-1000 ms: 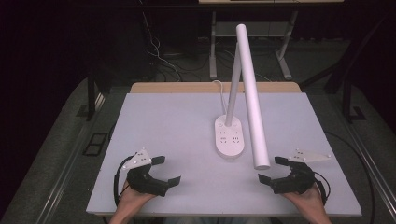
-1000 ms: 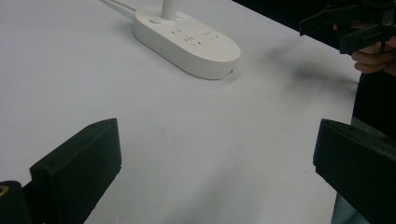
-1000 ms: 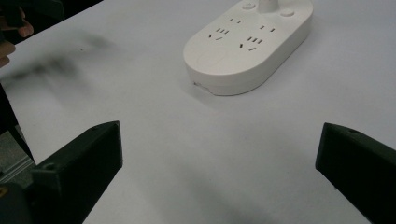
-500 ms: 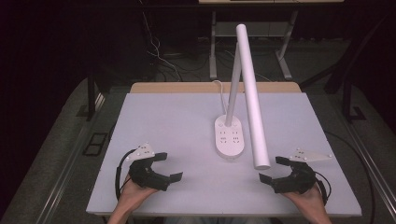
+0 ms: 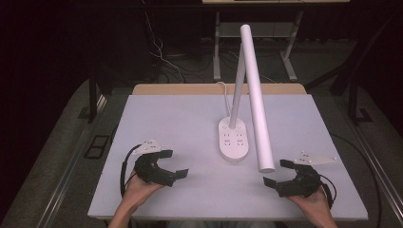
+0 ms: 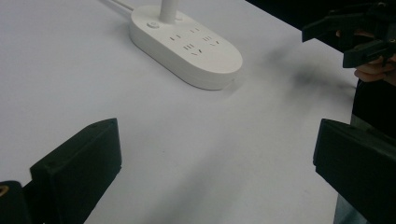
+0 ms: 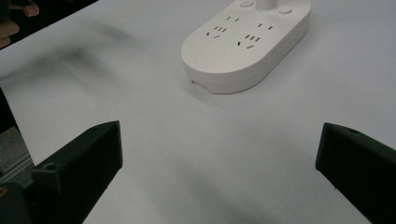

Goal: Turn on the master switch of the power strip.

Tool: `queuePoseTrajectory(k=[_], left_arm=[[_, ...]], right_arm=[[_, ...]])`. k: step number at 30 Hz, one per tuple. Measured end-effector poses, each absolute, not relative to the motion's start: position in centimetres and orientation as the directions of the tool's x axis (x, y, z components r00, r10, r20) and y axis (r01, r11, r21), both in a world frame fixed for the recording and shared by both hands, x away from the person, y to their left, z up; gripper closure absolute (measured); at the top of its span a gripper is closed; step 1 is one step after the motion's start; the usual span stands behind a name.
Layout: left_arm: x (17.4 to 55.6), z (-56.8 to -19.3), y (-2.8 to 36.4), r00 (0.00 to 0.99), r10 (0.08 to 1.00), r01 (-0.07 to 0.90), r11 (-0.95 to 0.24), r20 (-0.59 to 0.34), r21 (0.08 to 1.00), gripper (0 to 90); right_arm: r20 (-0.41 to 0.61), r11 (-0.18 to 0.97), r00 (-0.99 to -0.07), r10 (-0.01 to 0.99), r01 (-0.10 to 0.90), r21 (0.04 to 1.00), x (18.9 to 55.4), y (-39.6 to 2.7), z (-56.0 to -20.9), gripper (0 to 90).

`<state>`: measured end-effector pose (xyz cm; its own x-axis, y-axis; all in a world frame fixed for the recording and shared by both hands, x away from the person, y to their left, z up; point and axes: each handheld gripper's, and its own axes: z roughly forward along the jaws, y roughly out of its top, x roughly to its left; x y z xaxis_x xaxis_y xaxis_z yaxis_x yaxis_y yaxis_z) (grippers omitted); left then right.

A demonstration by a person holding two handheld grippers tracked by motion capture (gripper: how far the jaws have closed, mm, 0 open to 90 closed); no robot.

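A white desk lamp with an oval plastic socket base (image 5: 233,139) stands just right of centre on a pale rectangular table (image 5: 166,114), its thin upright stem (image 5: 236,95) carrying a long white tubular head (image 5: 255,95) that slants down toward the person's edge. The left gripper (image 5: 173,164), held low near the table's front left, has its black jaws spread wide and empty; the right gripper (image 5: 278,173), at front right just beside the tube's lower end, is likewise spread with nothing between its jaws. The base (image 6: 187,44) shows outlet slots and a round button; nothing is plugged into it, and no containers are on the table. The lamp looks rigid, smooth and probably light but top-heavy, so the stem or the base edge seems a safer hold than the slippery tube.
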<state>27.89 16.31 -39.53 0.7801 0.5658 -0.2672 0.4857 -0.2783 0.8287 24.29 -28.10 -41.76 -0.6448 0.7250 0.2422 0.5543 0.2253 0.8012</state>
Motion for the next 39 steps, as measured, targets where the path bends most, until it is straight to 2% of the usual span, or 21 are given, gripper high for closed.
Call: queuePoseTrajectory(k=[25, 39], left_arm=[[31.1, -37.0, 13.7, 0.814, 0.534, 0.464, -0.361, -0.229, 0.809, 0.8], [32.9, -36.7, 12.4, 0.822, 0.523, 0.468, -0.397, -0.225, 0.789, 1.1]], right_arm=[[0.233, 0.238, -0.650, 0.723, 0.552, 0.799, 24.3, -28.1, -41.8, 0.1], [0.232, 0.239, -0.650, 0.723, 0.552, 0.799, 24.3, -28.1, -41.8, 0.1]])
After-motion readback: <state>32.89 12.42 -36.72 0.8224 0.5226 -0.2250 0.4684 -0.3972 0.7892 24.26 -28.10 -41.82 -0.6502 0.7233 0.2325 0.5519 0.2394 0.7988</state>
